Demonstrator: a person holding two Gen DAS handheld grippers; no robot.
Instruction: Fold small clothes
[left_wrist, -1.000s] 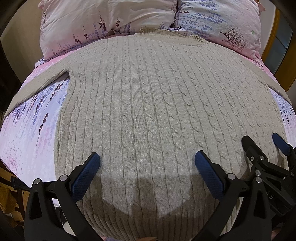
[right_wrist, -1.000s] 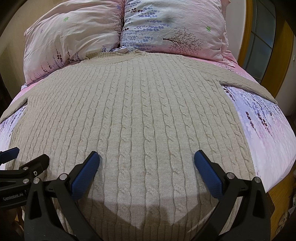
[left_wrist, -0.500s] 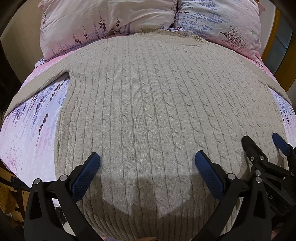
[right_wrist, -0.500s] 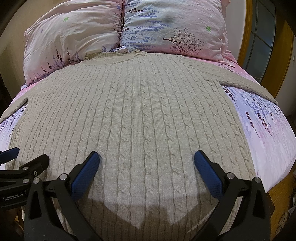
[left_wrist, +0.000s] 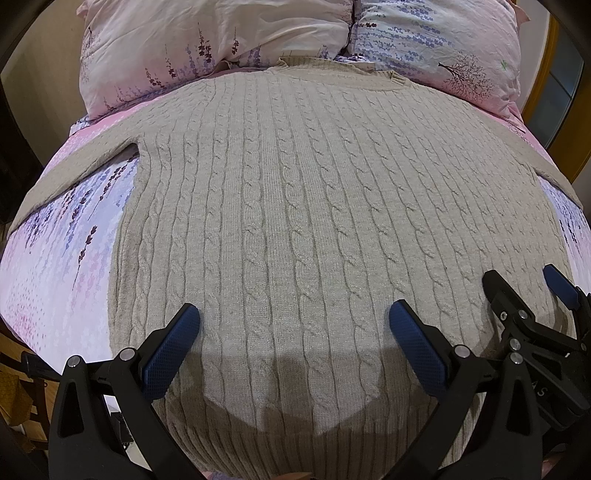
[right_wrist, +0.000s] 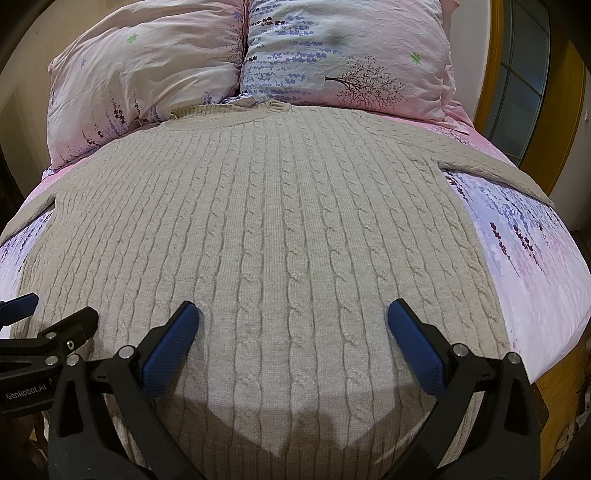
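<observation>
A beige cable-knit sweater lies flat on the bed, collar toward the pillows and both sleeves spread out to the sides; it also shows in the right wrist view. My left gripper is open and empty, hovering over the sweater's lower left part near the hem. My right gripper is open and empty over the lower right part. The right gripper also shows at the right edge of the left wrist view, and the left gripper at the left edge of the right wrist view.
The bed has a pink and lavender floral sheet. Two floral pillows lie at the head, just past the collar. A wooden-framed door or window stands to the right. The bed's wooden side shows at lower right.
</observation>
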